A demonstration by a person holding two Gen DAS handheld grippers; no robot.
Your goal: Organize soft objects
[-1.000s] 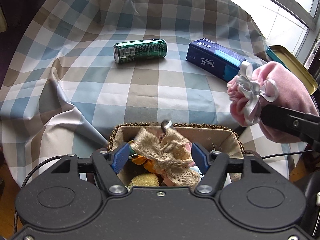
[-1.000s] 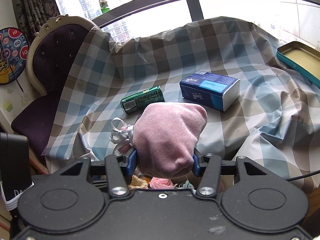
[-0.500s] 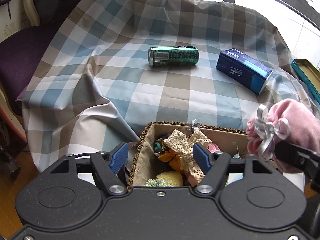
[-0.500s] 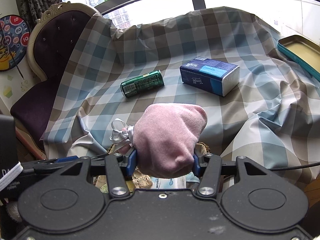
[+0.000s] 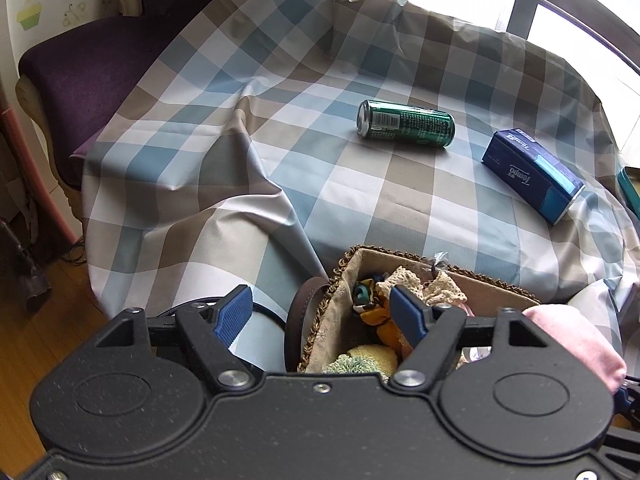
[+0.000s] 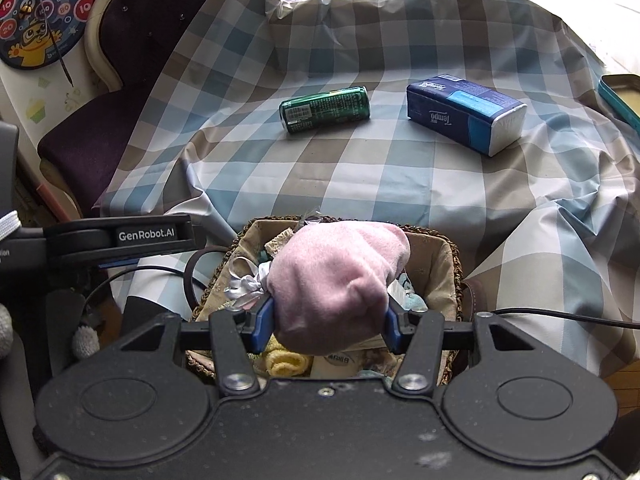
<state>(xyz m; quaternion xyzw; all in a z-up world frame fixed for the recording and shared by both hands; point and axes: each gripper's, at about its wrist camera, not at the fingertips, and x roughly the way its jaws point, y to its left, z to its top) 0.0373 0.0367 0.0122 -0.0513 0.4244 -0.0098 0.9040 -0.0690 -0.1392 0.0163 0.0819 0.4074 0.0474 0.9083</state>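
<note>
inspector: state of your tongs, and where is the item?

me: my right tongs (image 6: 326, 322) are clamped on the pink velvet pouch (image 6: 340, 280), a blue pad pressed into each flank. it hangs directly over the wicker basket (image 6: 450, 256), not yet set down. its silver ribbon bow (image 6: 246, 286) points toward my left side. my left tongs (image 5: 320, 312) are spread wide and carry nothing; they hover at the basket's left edge, one pad outside the rim, one over the contents.

inspector: what is done?

me: the basket already holds a cream lace piece (image 5: 424, 282), a yellow sponge-like thing (image 5: 370, 356) and other small fabric items (too jumbled to name each one). i judge most of the sorting finished.

inspector: what is left?

me: lowering and releasing the pouch. on the checked bench (image 6: 360, 168) lie a green can (image 6: 325, 109) and a blue tissue pack (image 6: 466, 114), well apart from the basket. the can is hard, so i would leave it; whether the tissue pack counts as soft i cannot say.
</note>
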